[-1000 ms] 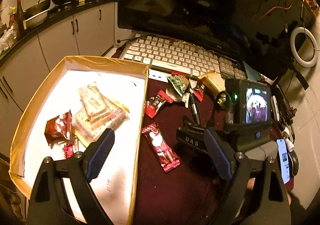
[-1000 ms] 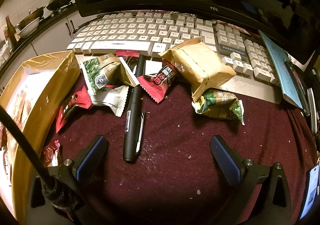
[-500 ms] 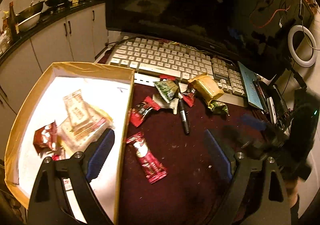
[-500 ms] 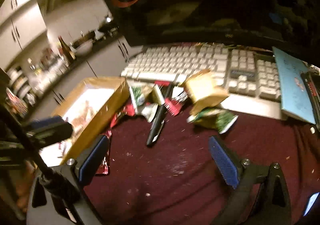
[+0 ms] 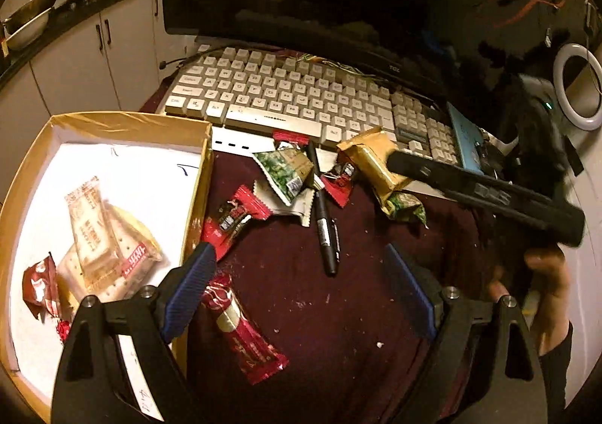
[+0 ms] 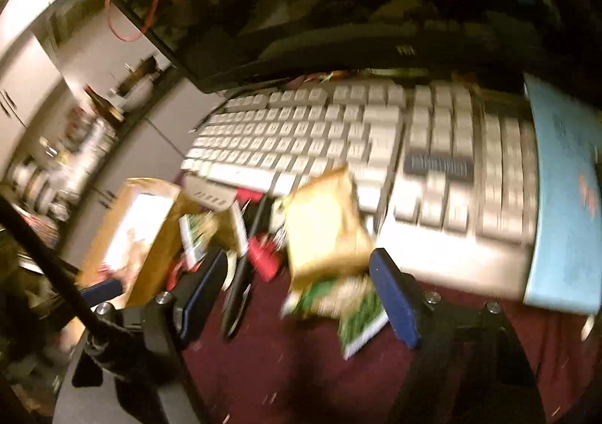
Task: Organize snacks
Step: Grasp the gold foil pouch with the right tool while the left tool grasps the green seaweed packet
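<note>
Near the keyboard (image 6: 338, 145), the right gripper (image 6: 297, 296) has closed in on the gold packet (image 6: 323, 232), fingers spread, seemingly straddling it through blur; left gripper (image 5: 301, 284) gapes empty beside the box (image 5: 113, 122).

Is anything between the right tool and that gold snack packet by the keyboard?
Nothing visible blocks it. The right tool is open and aimed at the gold packet, with only a green packet lying just below it between the fingers. The black marker lies off to the left. This view is motion-blurred, so contact is unclear.
</note>
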